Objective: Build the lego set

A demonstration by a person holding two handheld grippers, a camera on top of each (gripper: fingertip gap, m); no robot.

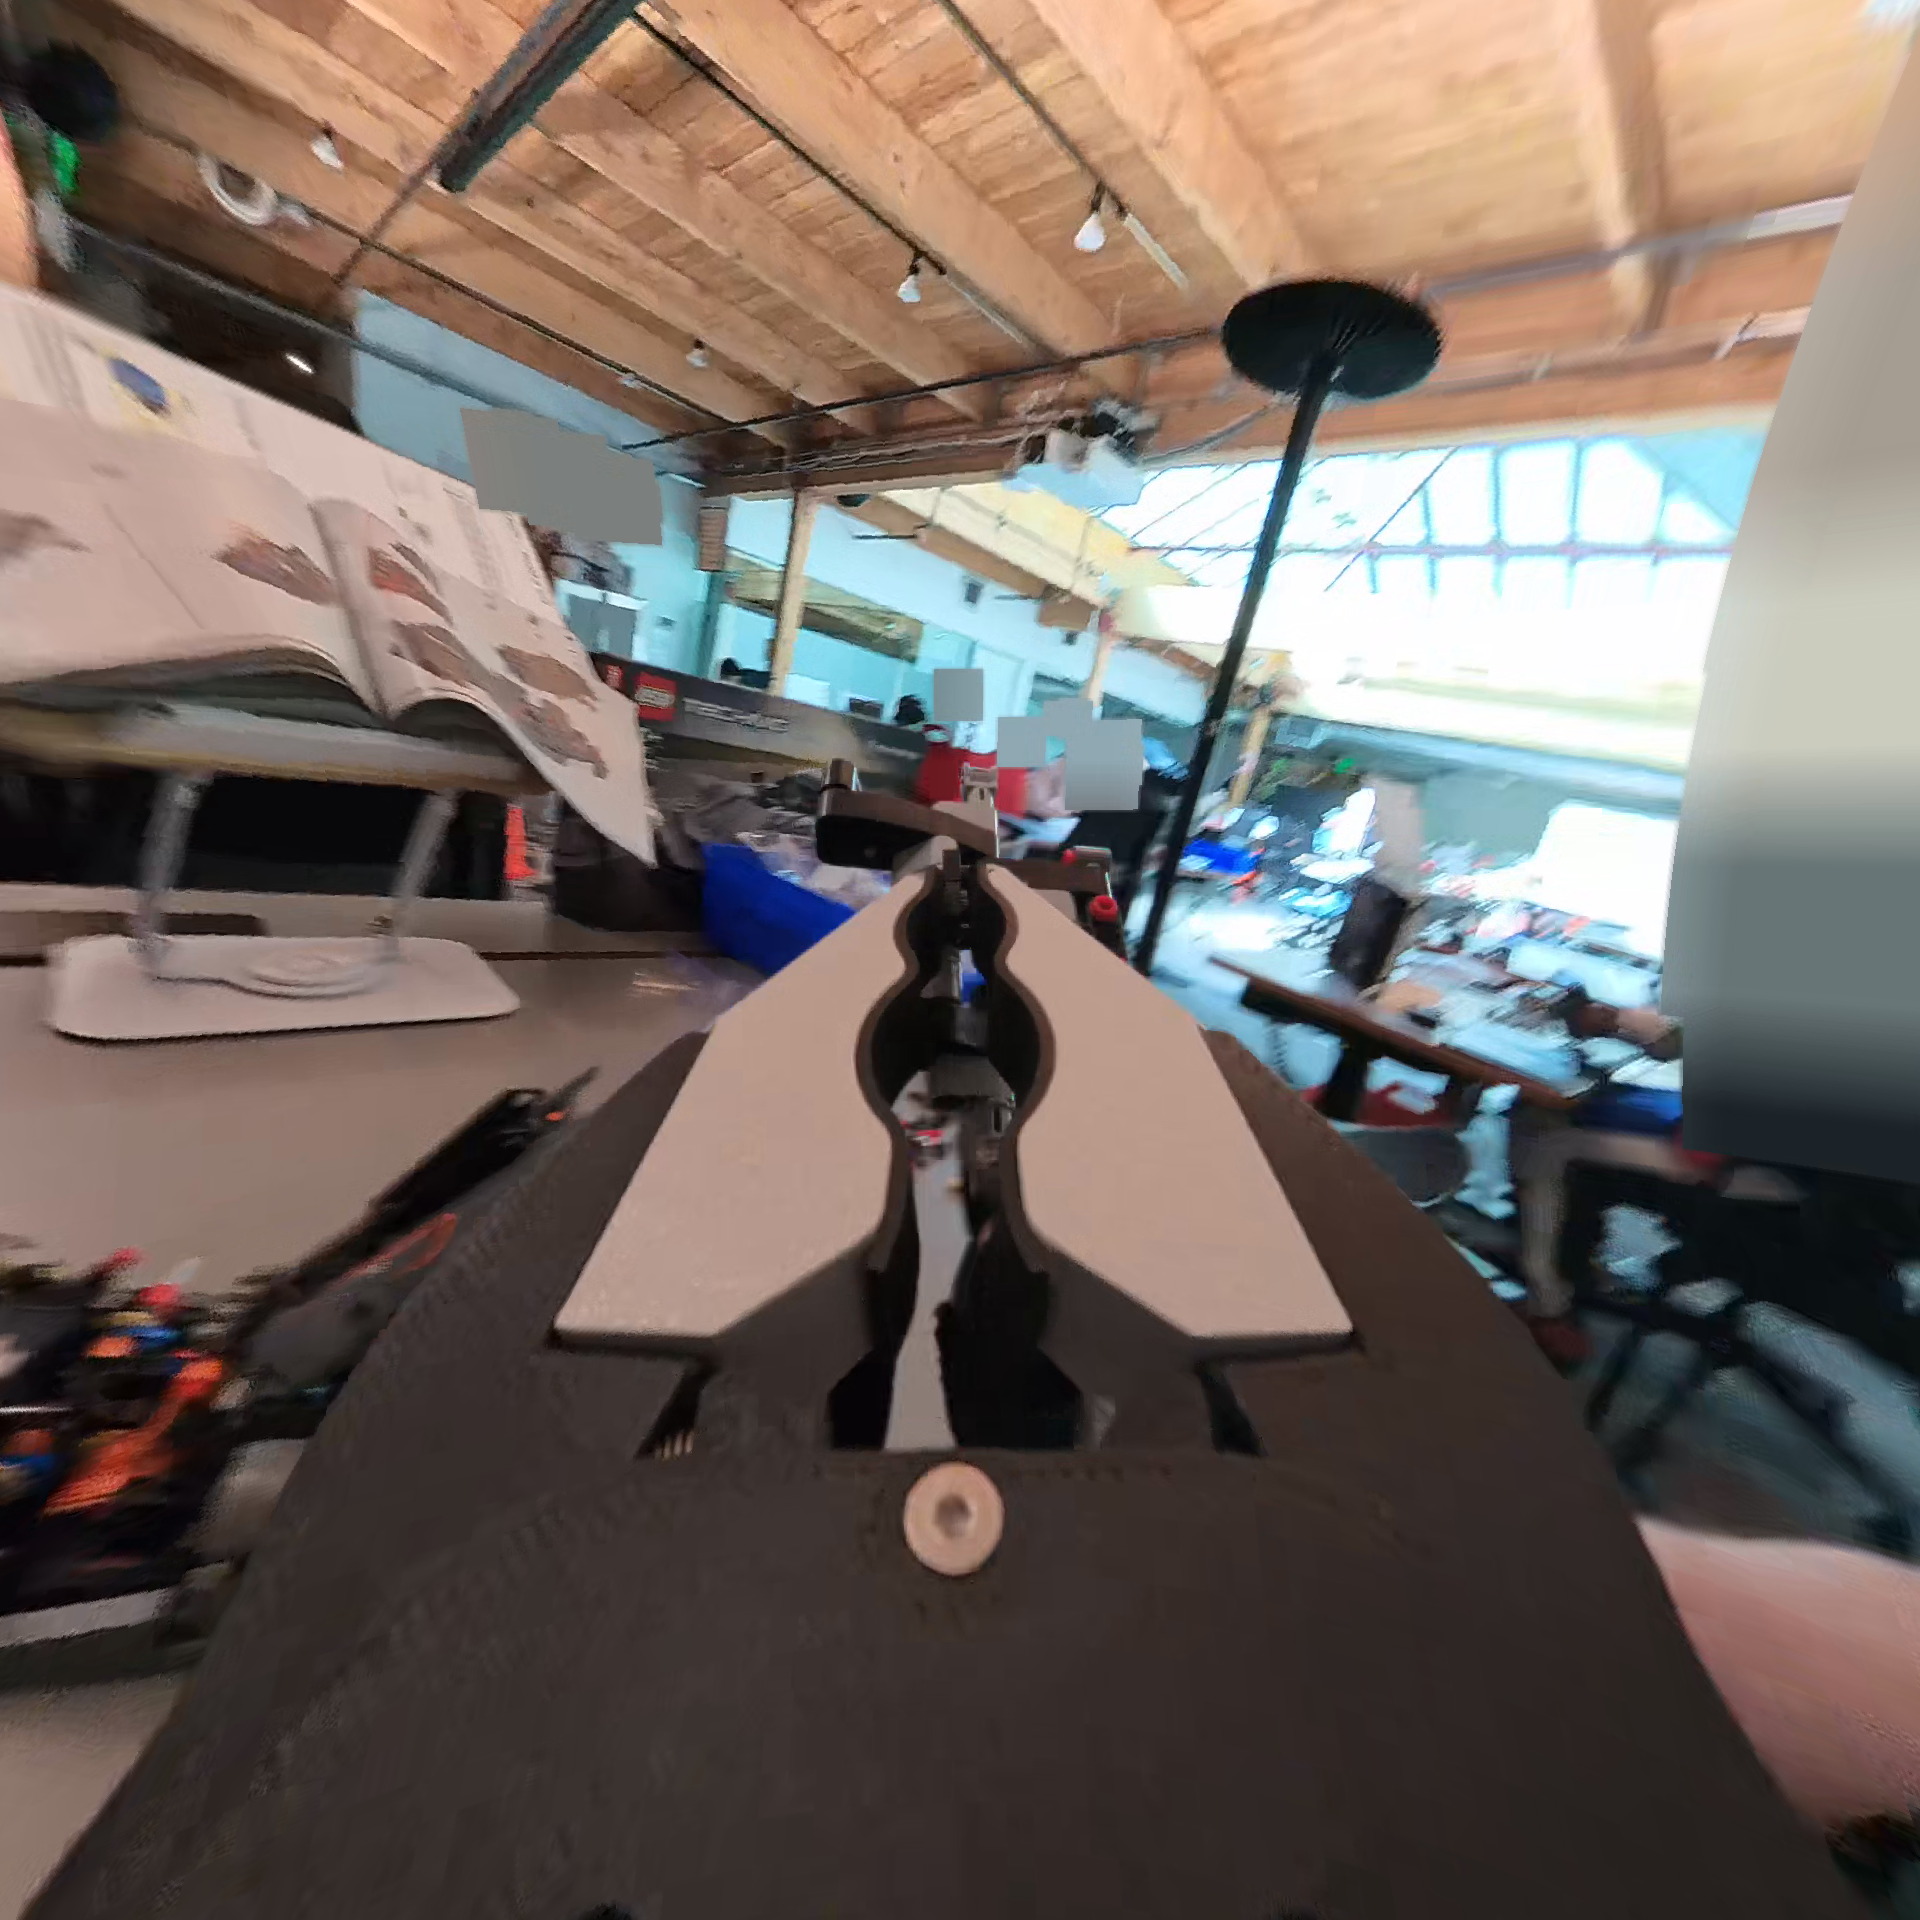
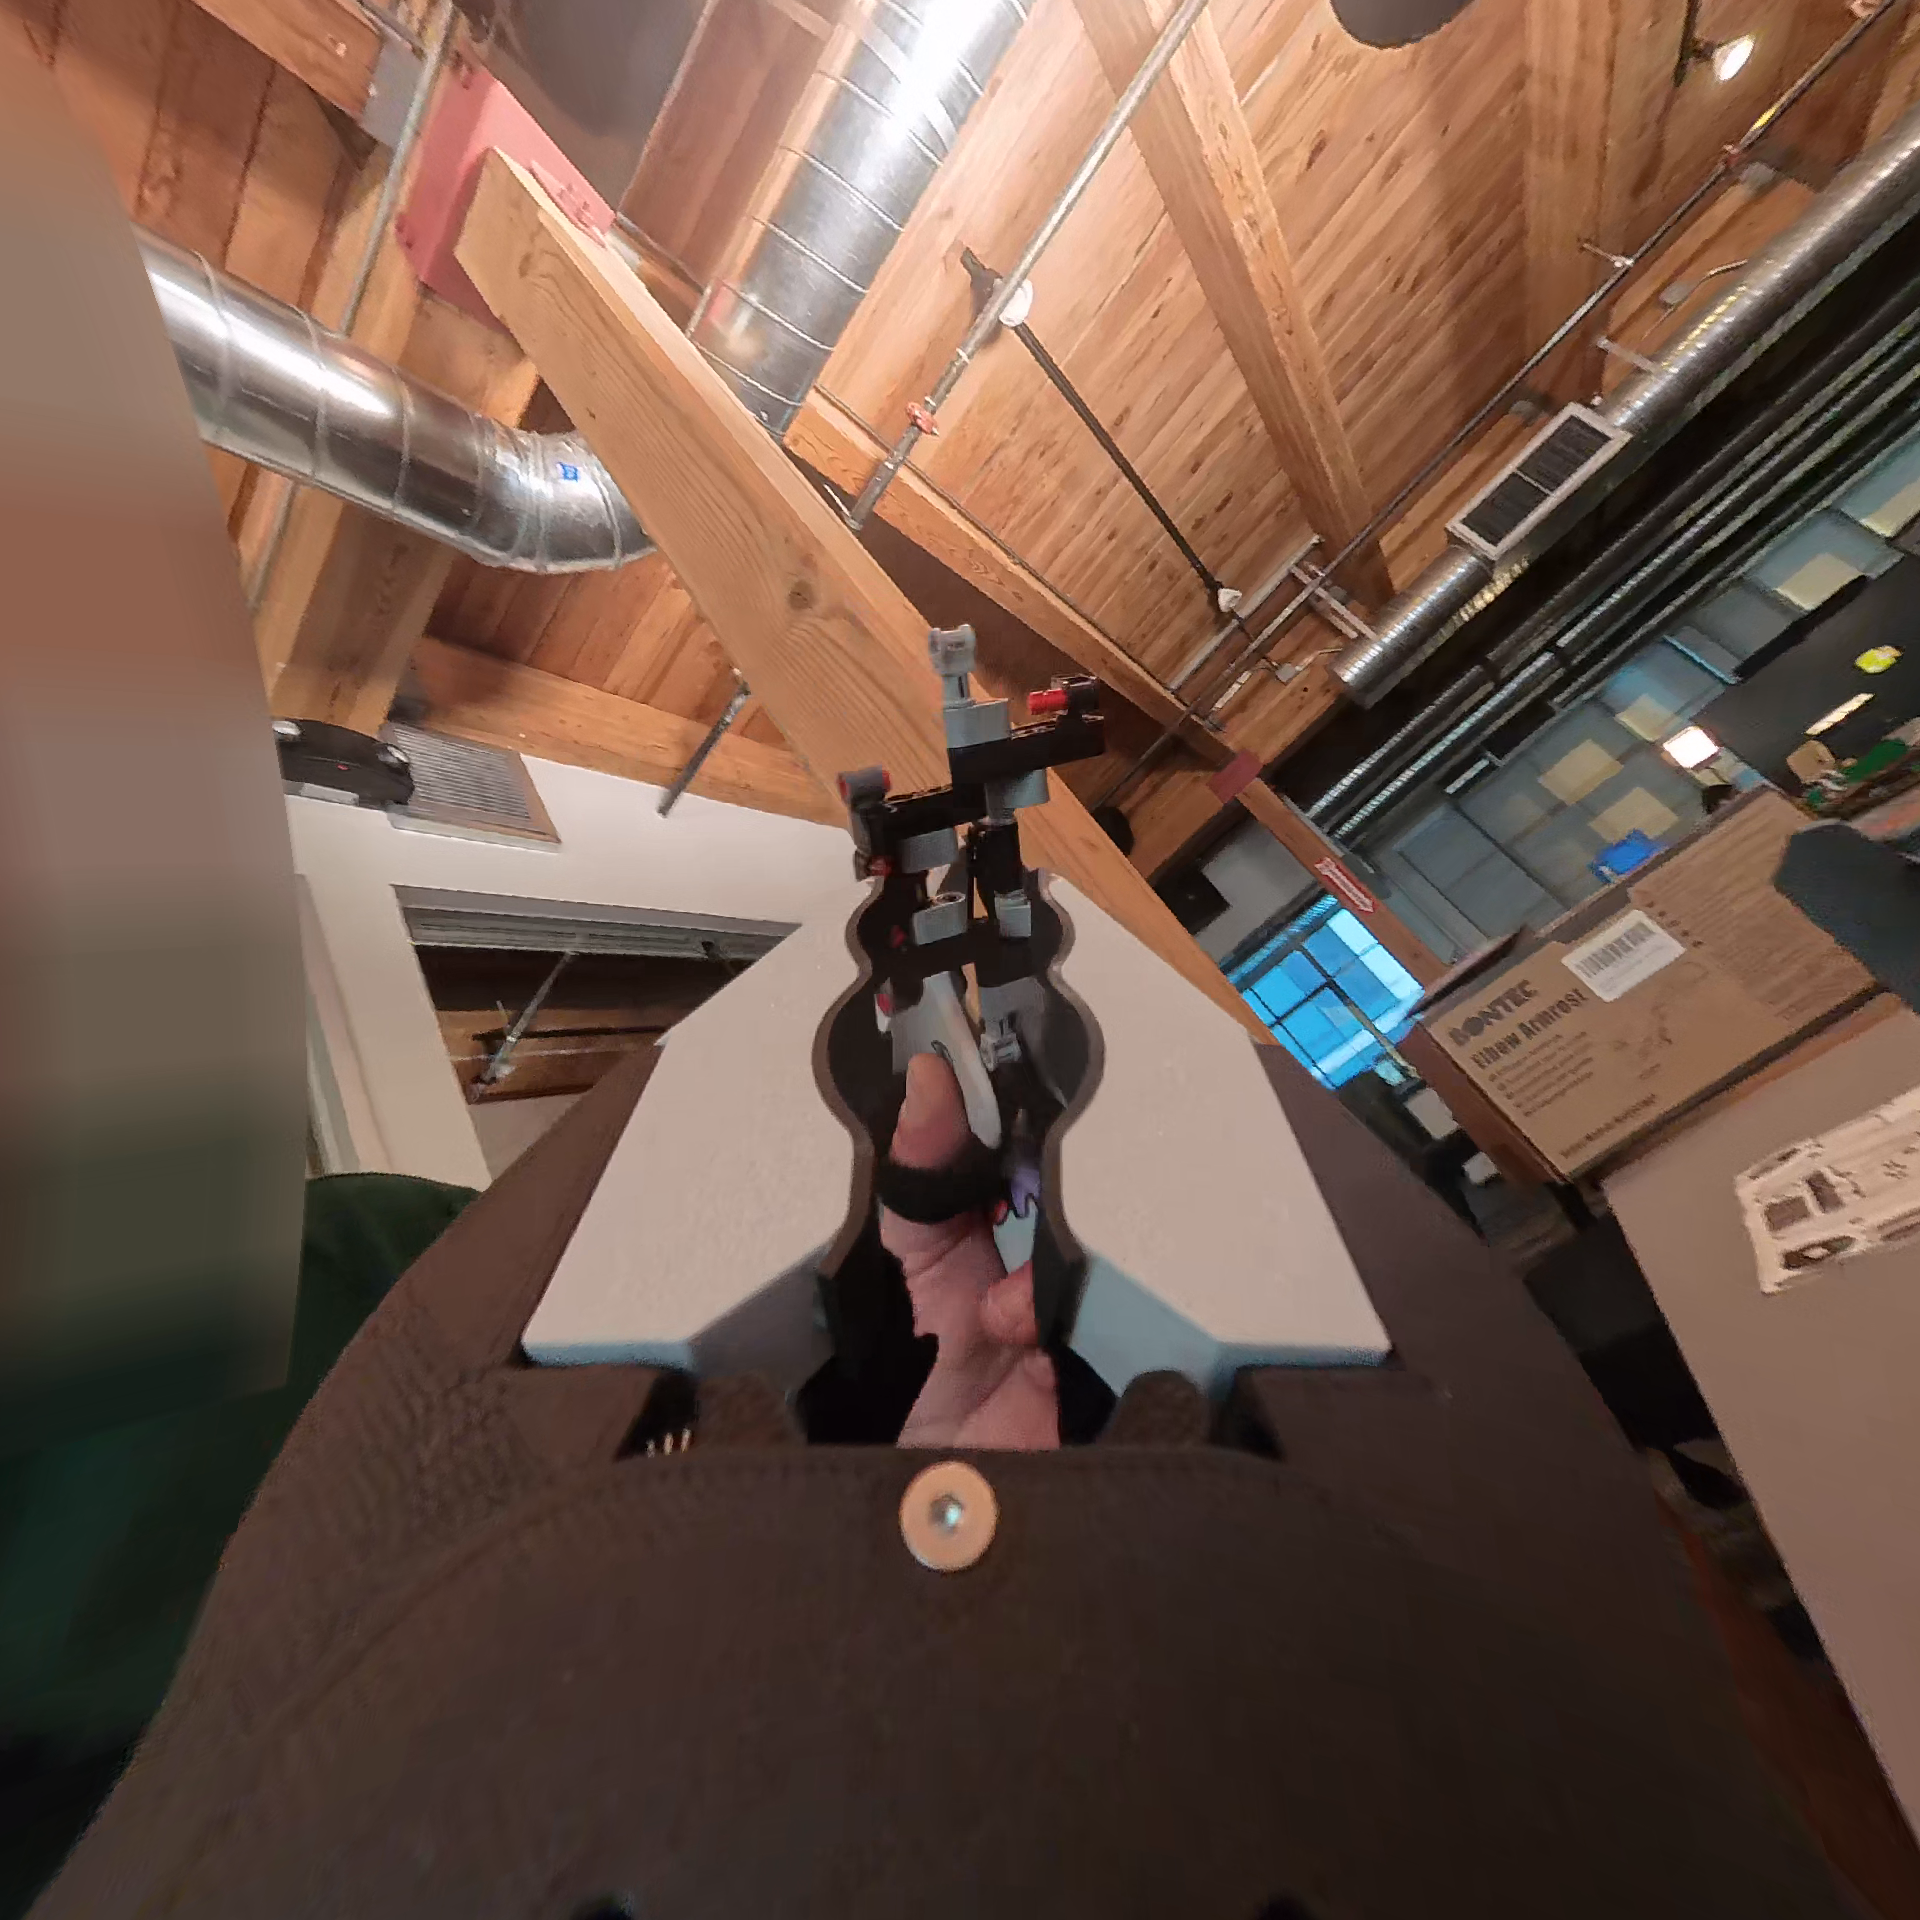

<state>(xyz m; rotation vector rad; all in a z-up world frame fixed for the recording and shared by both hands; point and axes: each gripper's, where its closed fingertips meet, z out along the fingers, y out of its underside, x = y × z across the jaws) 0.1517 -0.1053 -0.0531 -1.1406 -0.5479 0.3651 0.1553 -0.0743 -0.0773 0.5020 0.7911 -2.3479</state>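
Observation:
A small lego assembly (image 2: 971, 800) of black beams, grey connectors and red pins is held up in the air. In the right wrist view my right gripper (image 2: 961, 904) is shut on its lower part, and the top sticks out past the fingertips toward the ceiling. In the left wrist view my left gripper (image 1: 956, 883) is nearly closed on a thin part of the same kind of assembly (image 1: 914, 826), with black and grey parts showing beyond the tips. A person's thumb (image 2: 925, 1132) shows behind the right gripper's fingers. Loose lego parts (image 1: 104, 1382) lie blurred at the lower left of the table.
An open instruction booklet (image 1: 312, 603) rests on a white stand (image 1: 281, 987) at the left. A blue bin (image 1: 769, 909) and a dark lego box (image 1: 748, 717) sit behind. A black pole (image 1: 1236, 707) stands at right. A cardboard box (image 2: 1662, 1018) and a printed sheet (image 2: 1829, 1195) are at right. Some 5 centimeters of space lies between my two pairs of fingers.

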